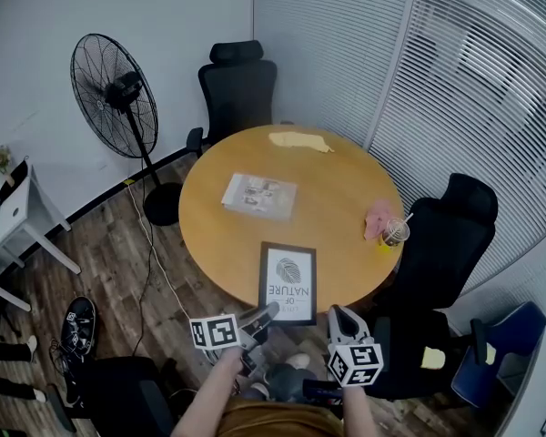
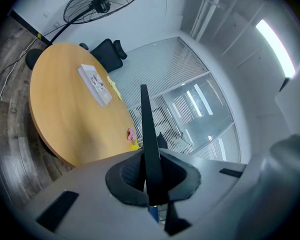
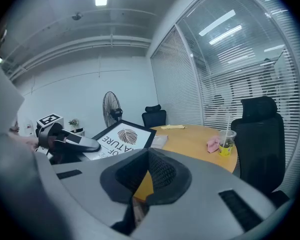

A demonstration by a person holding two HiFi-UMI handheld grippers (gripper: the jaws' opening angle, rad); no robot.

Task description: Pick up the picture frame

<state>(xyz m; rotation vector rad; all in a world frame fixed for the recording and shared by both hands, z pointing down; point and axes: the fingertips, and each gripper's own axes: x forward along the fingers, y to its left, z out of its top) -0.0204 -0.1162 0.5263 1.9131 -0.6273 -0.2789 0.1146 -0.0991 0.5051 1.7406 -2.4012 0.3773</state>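
Note:
The picture frame (image 1: 288, 282) is black with a white print of a leaf and large letters. It is at the near edge of the round wooden table (image 1: 346, 180). My left gripper (image 1: 269, 311) is shut on the frame's near left corner. In the left gripper view the frame (image 2: 147, 129) stands edge-on between the pads (image 2: 132, 176). In the right gripper view the frame (image 3: 121, 139) looks tilted, with the left gripper (image 3: 70, 144) clamped on it. My right gripper (image 1: 338, 317) hovers just right of the frame, shut (image 3: 147, 156) with nothing in it.
On the table lie a flat booklet (image 1: 259, 195), a yellow cloth (image 1: 300, 141), a pink thing (image 1: 379, 217) and a plastic cup with a straw (image 1: 395, 232). Black office chairs (image 1: 237, 85) (image 1: 450, 235) stand around it. A standing fan (image 1: 115, 94) is at the left.

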